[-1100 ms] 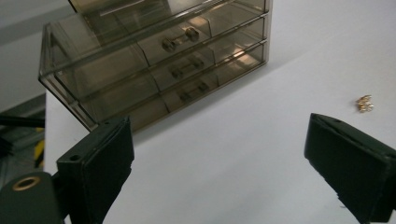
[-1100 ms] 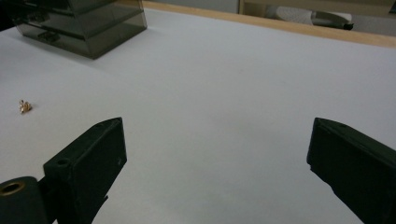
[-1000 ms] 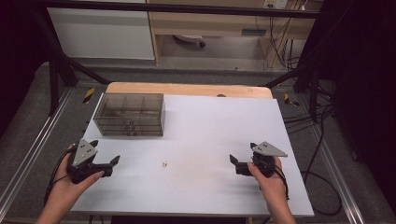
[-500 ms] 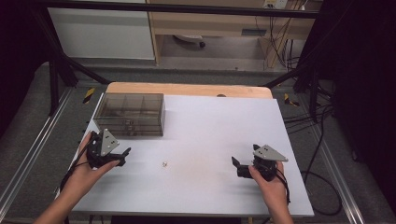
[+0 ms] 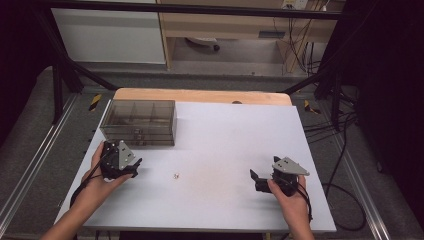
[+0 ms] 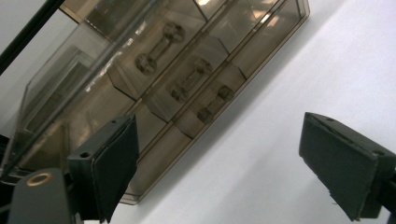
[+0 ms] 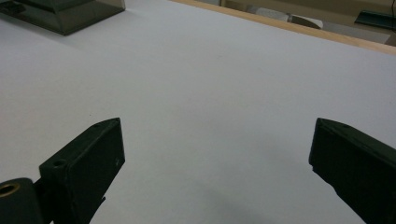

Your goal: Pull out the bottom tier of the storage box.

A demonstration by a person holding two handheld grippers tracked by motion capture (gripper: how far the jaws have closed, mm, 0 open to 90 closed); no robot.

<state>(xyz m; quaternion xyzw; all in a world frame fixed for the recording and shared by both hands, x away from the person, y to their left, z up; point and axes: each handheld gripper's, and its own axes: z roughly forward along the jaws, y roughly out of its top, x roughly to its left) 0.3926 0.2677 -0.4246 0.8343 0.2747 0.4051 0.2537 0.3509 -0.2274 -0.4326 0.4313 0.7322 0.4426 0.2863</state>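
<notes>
Just ahead of my left gripper (image 5: 131, 167), whose jaws are spread wide, sits the smoked drawer box (image 5: 140, 121) at the desk's (image 5: 235, 140) far-left corner; my right gripper (image 5: 260, 181), equally spread, is well apart.

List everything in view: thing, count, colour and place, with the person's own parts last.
drawer box: 1, smoky clear plastic, far left of the table, drawers shut, in front of the left gripper
drawer handles: 3 seen, clear, on the box front
small object: 1, pale, too small to identify, on the table between the grippers
table: 1, white top with a wooden far edge
cables: several, dark, floor beyond the table at far right
left gripper: 1, black, near left, jaws wide apart, empty
right gripper: 1, black, near right, jaws wide apart, empty
hands: 2, one on each gripper
</notes>
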